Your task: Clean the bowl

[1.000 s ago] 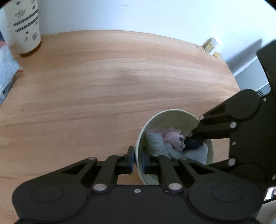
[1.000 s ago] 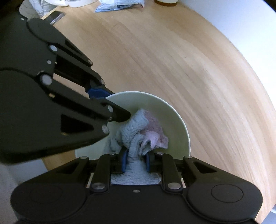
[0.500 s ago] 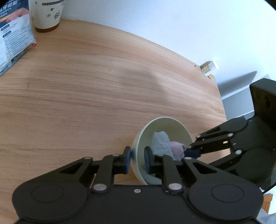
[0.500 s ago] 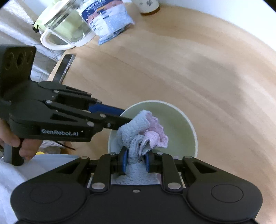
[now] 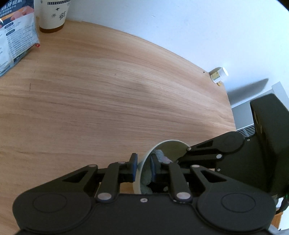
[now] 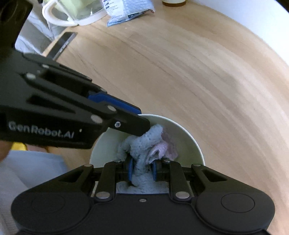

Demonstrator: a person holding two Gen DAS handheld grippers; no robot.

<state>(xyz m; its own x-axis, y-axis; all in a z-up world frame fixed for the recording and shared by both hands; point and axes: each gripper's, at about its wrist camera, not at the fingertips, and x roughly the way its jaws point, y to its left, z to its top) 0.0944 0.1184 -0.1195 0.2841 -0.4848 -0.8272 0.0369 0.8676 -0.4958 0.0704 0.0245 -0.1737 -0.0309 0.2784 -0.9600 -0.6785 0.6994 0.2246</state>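
A pale green bowl sits on the wooden table, tilted toward my right gripper. My left gripper is shut on its near rim, one blue pad outside the wall and one inside. In the right wrist view the bowl holds a bunched blue and pink cloth. My right gripper is shut on that cloth and presses it against the bowl's inside. The left gripper comes in from the left at the rim. From the left wrist only a bit of the cloth shows.
A patterned paper cup and a printed snack bag stand at the far left by the wall. A small white-capped bottle lies at the table's far right edge. A glass jug and a dark phone are at the left edge.
The bowl has tipped further, so the left wrist camera sees it nearly edge-on. The right gripper has swept the cloth round inside the bowl. Both grips have held.
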